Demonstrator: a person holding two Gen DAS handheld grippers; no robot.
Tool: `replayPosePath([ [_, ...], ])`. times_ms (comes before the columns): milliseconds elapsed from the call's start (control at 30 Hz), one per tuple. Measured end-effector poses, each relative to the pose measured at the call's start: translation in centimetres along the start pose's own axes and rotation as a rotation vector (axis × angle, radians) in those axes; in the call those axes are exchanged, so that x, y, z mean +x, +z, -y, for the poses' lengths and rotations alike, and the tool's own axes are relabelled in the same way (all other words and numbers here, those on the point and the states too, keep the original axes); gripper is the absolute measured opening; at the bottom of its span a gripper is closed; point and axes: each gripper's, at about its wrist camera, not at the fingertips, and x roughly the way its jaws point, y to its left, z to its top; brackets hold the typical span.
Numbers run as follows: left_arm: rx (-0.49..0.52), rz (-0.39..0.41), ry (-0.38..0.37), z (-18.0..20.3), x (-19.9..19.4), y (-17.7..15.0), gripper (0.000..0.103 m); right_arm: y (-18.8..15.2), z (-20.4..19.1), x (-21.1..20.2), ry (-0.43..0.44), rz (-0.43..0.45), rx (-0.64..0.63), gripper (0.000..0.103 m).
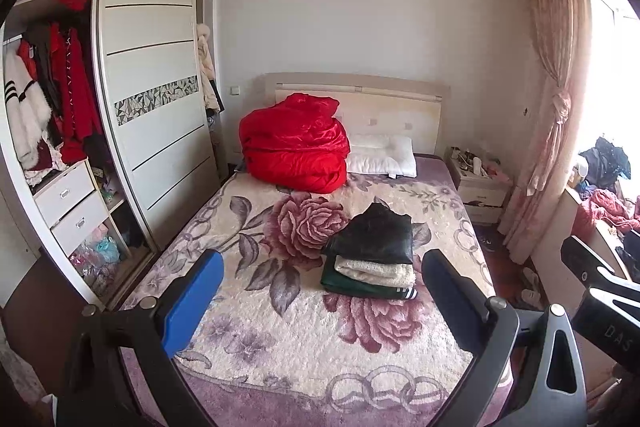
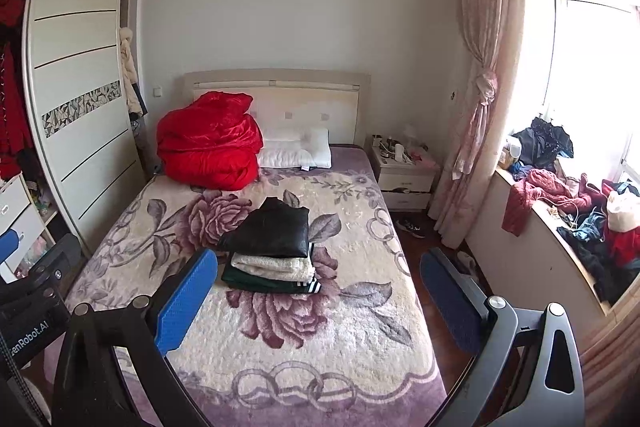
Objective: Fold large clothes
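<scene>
**Three garments stacked, more heaped by the window**

At the far left the wardrobe [image 1: 152,75] stands open, with red and white clothes hanging inside. The left gripper [image 1: 320,307] is held above the foot of the bed [image 1: 280,347], its jaws wide apart and holding nothing. Near the headboard lies a bundled red quilt [image 1: 296,143] beside a white pillow [image 1: 382,155]. In the middle of the floral blanket sits the folded stack [image 2: 272,251]: a black garment on top, a cream fleece piece under it, a dark green striped one at the bottom. That much looks finished. The right gripper [image 2: 316,307] likewise hovers with jaws spread and empty. Further right, past the nightstand [image 2: 404,175] and pink curtain [image 2: 484,79], a loose clothes pile [image 2: 576,211] covers the window ledge, probably what remains to be folded.
</scene>
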Motion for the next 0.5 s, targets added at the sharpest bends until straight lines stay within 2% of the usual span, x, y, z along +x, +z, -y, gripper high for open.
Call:
replayPosePath([
  [500, -0.013, 0.018, 0.012, -0.54, -0.89, -0.05, 0.101, 0.02, -0.03, -0.26, 0.009, 0.01, 0.004, 0.103],
])
